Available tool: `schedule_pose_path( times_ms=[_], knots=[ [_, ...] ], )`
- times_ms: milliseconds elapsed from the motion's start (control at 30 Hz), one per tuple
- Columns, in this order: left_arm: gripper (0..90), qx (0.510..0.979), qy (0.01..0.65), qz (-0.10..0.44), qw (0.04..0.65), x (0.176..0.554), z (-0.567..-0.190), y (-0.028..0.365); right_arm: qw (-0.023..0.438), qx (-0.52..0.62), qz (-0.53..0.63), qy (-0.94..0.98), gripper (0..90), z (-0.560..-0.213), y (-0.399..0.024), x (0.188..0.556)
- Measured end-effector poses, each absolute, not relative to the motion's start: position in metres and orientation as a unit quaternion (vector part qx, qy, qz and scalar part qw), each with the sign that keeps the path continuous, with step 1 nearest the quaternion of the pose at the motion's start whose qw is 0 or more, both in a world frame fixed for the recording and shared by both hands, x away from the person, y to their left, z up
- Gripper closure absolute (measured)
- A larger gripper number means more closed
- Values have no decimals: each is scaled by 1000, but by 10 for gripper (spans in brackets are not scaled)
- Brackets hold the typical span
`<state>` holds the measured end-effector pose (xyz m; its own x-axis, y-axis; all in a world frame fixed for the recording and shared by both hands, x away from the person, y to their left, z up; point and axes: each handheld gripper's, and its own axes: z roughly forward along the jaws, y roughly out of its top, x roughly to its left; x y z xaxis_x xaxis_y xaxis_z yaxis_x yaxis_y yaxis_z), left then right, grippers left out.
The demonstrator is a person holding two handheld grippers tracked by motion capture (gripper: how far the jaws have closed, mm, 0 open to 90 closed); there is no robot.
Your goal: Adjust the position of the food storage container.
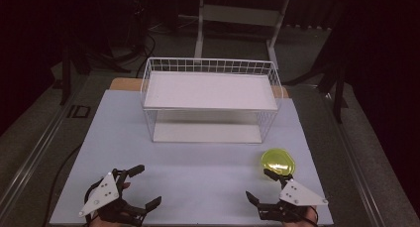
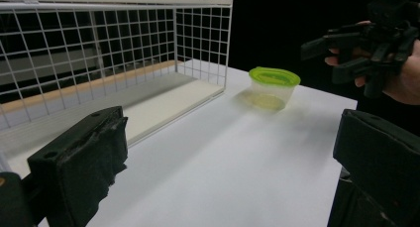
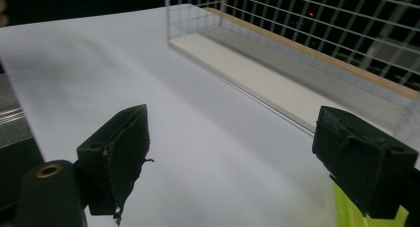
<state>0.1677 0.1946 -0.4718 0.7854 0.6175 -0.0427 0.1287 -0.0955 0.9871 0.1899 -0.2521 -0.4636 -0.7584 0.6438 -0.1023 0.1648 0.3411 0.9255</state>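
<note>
The tub [image 1: 278,161] stands upright on the white table [image 1: 198,172], its yellow-green lid [image 2: 274,76] on top and facing up; it is round, so no long axis can be told. It sits just off the front right corner of the wire rack [image 1: 210,99], apart from the rack.

The right gripper [image 1: 262,187] hovers low at the table's near edge, in front of the rack's right end, its jaws spread wide and holding nothing. Its farther jaw tip lies right at the near rim of the tub in the high view; whether it touches cannot be told. In the right gripper view a strip of yellow-green [image 3: 346,212] shows under the right-hand jaw, with bare table between the jaws.

The left gripper [image 1: 144,186] sits in front of the rack's left end, well apart from the tub, jaws also wide apart and empty. From the left gripper view the tub stands beyond the jaws, beside the rack's corner, with the right gripper [image 2: 332,53] close by it.
</note>
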Motion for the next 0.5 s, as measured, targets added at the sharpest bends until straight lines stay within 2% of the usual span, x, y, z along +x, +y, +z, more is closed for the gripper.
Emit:
schedule_pose_path(
  times_ms=[100,167,367,500],
  knots=[
    [10,715,263,196,618,168,-472,195,216,242,522,789,186,-461,-248,187],
    [10,715,260,194,619,168,-472,194,227,224,524,790,203,-458,-244,182],
    [10,715,256,198,619,165,-470,194,221,202,553,778,200,-434,-243,173],
    [10,715,254,199,620,164,-470,194,235,187,550,779,185,-420,-240,172]
  ],
)
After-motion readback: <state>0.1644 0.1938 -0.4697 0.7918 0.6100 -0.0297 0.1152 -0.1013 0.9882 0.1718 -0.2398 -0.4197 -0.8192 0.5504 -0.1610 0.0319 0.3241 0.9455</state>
